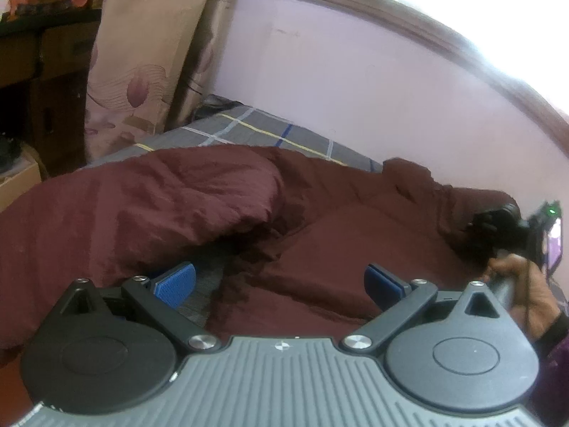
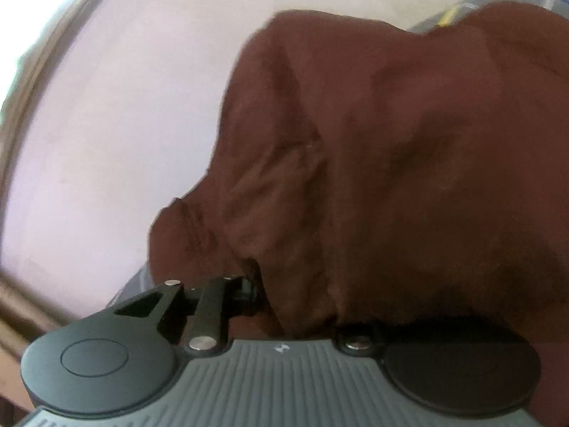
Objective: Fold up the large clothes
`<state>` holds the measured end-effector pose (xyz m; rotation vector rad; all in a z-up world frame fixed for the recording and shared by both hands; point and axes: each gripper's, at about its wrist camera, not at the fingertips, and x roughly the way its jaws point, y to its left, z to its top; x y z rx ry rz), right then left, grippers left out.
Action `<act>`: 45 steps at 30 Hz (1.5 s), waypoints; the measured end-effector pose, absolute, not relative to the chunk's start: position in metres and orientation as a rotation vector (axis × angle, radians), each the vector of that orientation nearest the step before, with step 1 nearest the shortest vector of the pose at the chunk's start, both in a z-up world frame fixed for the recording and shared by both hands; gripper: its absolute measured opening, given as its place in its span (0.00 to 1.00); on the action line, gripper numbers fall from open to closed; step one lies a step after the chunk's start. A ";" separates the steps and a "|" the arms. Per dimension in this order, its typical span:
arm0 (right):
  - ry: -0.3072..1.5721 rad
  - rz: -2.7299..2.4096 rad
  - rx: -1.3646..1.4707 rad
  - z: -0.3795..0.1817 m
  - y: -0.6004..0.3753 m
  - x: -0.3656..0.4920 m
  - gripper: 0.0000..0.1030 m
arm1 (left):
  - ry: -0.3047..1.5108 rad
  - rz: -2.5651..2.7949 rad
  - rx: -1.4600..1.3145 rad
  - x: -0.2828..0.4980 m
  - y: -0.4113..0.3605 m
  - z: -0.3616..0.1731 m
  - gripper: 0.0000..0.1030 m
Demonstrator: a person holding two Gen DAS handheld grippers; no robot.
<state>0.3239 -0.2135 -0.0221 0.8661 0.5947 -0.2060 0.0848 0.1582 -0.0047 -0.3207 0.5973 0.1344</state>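
Left gripper (image 1: 281, 281): jaws wide, empty, blue pads (image 1: 176, 283) low over near edge of maroon garment (image 1: 185, 199), apparently placed to take second grip.

Right gripper (image 2: 259, 291): jaws closed on garment fold, cloth draped over fingers; lifted portion hangs taut, likely raised to carry fold over.

Garment location: spread rumpled across bed (image 1: 249, 126), plaid sheet exposed beyond. Headboard (image 1: 355, 82) behind; pillow (image 1: 142, 60) upright at corner.

maroon garment (image 1: 220, 192), grey plaid bedsheet (image 1: 249, 128)
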 end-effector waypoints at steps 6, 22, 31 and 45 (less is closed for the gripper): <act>0.510 0.074 0.833 0.030 -0.189 0.289 0.14 | 0.577 0.166 -0.327 0.078 0.173 -0.001 0.97; 0.866 0.218 0.966 -0.049 -0.135 0.269 0.19 | 0.556 0.315 -0.553 0.043 0.238 -0.009 0.99; 0.780 0.354 0.474 0.015 -0.086 0.200 0.70 | 0.475 0.494 -0.856 0.013 0.287 -0.032 1.00; 0.768 0.388 0.477 0.008 -0.105 0.155 0.70 | 0.520 0.310 -1.216 0.005 0.293 -0.073 1.00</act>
